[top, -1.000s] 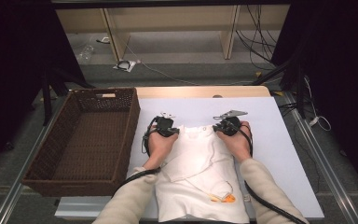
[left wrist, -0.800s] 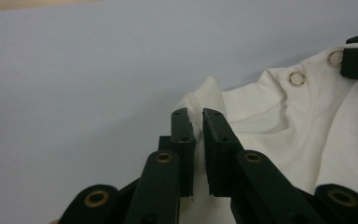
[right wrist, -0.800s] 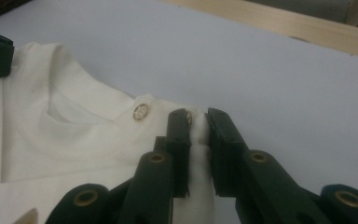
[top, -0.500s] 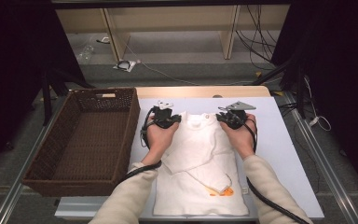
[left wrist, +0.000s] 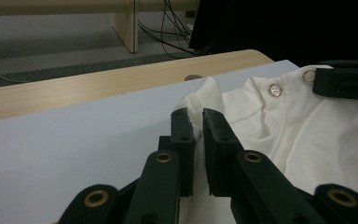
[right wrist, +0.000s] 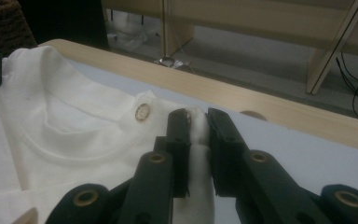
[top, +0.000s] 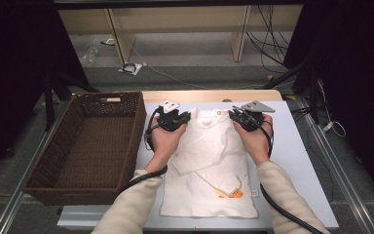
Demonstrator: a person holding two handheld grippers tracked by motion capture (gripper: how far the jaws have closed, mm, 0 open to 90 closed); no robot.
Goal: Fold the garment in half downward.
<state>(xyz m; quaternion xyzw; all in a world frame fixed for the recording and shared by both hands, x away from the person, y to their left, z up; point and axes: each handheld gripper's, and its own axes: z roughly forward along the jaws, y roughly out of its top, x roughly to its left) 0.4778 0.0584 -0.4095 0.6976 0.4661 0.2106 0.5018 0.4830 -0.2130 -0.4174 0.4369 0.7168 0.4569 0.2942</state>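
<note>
Wicker basket (top: 85, 141): it sits at the left of my counter (top: 292, 161), just beside the shirt, and I see nothing in it.
My left gripper (top: 174, 118): its jaws are narrowed onto a fold of white cloth at the shirt's left shoulder; the left gripper view (left wrist: 198, 128) shows the fabric pinched between them.
White baby shirt (top: 209, 165): it lies face up in the middle of the counter, collar toward the far edge, snap buttons (right wrist: 142, 112) at the neck, one sleeve folded across the chest, an orange print near the hem.
My right gripper (top: 246, 118): it is closed on the right shoulder (right wrist: 198, 123), cloth bunched between the jaws.
Progress: both shoulders are gripped; I judge folding has barely begun, and the basket is yet to be filled.
</note>
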